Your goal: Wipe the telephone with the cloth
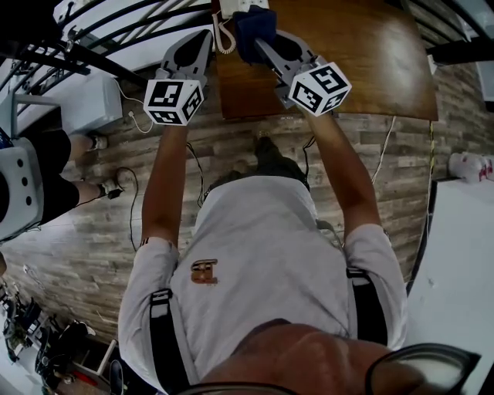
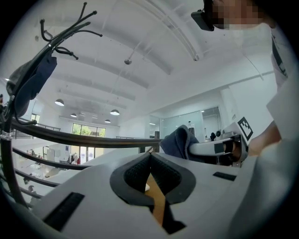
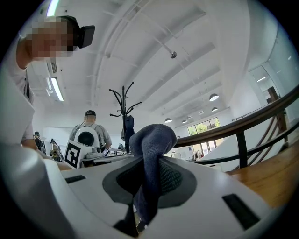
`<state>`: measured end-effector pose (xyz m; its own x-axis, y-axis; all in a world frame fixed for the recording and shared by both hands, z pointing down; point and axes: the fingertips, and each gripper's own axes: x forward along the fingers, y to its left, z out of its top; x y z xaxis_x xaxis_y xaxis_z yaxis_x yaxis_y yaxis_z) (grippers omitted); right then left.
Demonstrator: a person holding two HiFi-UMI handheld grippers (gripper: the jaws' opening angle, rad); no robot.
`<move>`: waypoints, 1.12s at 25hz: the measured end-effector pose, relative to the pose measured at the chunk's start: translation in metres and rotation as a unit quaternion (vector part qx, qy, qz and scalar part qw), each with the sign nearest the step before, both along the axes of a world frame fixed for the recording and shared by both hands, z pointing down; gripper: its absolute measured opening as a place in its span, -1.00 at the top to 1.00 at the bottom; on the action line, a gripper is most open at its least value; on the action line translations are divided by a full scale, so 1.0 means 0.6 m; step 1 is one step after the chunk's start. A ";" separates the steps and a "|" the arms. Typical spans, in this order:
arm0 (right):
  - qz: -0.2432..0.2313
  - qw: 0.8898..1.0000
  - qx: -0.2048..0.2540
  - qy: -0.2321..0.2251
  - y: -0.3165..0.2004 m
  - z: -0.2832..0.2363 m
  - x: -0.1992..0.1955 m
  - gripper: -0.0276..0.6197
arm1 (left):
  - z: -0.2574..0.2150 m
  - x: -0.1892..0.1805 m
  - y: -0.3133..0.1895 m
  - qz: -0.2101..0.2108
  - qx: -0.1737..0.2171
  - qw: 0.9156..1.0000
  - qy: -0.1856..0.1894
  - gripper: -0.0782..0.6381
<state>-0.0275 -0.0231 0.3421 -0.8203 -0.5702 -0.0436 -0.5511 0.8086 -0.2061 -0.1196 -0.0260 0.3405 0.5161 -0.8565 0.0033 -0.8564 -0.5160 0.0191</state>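
Note:
At the top of the head view a white telephone (image 1: 241, 6) with a coiled cord (image 1: 224, 35) rests on a brown wooden table (image 1: 363, 62); only its near edge shows. My right gripper (image 1: 259, 43) is shut on a dark blue cloth (image 1: 253, 25), which reaches just short of the phone. In the right gripper view the cloth (image 3: 150, 144) bulges up out of the jaws of that gripper (image 3: 148, 161). My left gripper (image 1: 208, 34) is beside it at the table's left edge, shut and holding nothing. The left gripper view shows this gripper (image 2: 150, 155) with its pads together, and the cloth (image 2: 178, 142) to the right.
A black railing (image 1: 116, 31) runs along the upper left, with a white cabinet (image 1: 85, 100) and floor cables (image 1: 131, 193) below it. A coat stand (image 3: 124, 105) and a person with a backpack (image 3: 88, 130) are behind. Wood-plank floor (image 1: 432, 146) lies under me.

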 end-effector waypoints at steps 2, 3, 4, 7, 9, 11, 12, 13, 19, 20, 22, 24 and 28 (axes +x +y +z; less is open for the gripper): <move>-0.004 1.000 -0.001 -0.002 -0.039 0.004 0.000 0.67 | 0.007 -0.002 -0.038 -0.006 -0.002 1.000 -0.002 0.74; -0.006 1.000 -0.001 -0.003 -0.060 0.007 0.001 0.67 | 0.011 -0.002 -0.058 -0.008 -0.002 1.000 -0.002 0.74; -0.007 1.000 -0.001 -0.003 -0.080 0.008 0.002 0.67 | 0.015 -0.002 -0.078 -0.010 -0.003 1.000 -0.002 0.74; -0.014 1.000 0.001 -0.003 -0.143 0.009 0.006 0.67 | 0.023 0.002 -0.141 -0.020 -0.005 1.000 -0.002 0.74; -0.018 1.000 0.003 0.002 -0.184 0.009 0.013 0.67 | 0.025 0.011 -0.181 -0.025 -0.006 1.000 -0.003 0.74; -0.021 1.000 0.005 0.008 -0.227 0.008 0.021 0.67 | 0.026 0.022 -0.221 -0.028 -0.008 1.000 -0.005 0.74; -0.023 1.000 0.005 0.010 -0.249 0.008 0.024 0.67 | 0.027 0.027 -0.242 -0.031 -0.009 0.999 -0.006 0.74; -0.027 1.000 0.005 0.011 -0.270 0.008 0.027 0.67 | 0.028 0.032 -0.264 -0.033 -0.010 0.999 -0.007 0.74; -0.050 0.999 0.002 0.017 -0.383 0.014 0.042 0.67 | 0.043 0.051 -0.378 -0.052 -0.021 0.998 -0.013 0.74; -0.053 0.998 0.001 0.018 -0.397 0.017 0.043 0.67 | 0.047 0.051 -0.391 -0.054 -0.023 0.998 -0.013 0.74; -0.059 0.998 0.001 0.023 -0.422 0.026 0.044 0.67 | 0.058 0.051 -0.412 -0.060 -0.027 0.998 -0.012 0.74; -0.061 0.998 0.000 0.029 -0.443 0.033 0.047 0.67 | 0.068 0.051 -0.427 -0.065 -0.033 0.997 -0.013 0.74; -0.058 0.998 -0.013 0.031 -0.485 0.048 0.036 0.67 | 0.092 0.038 -0.455 -0.066 -0.052 0.996 -0.019 0.74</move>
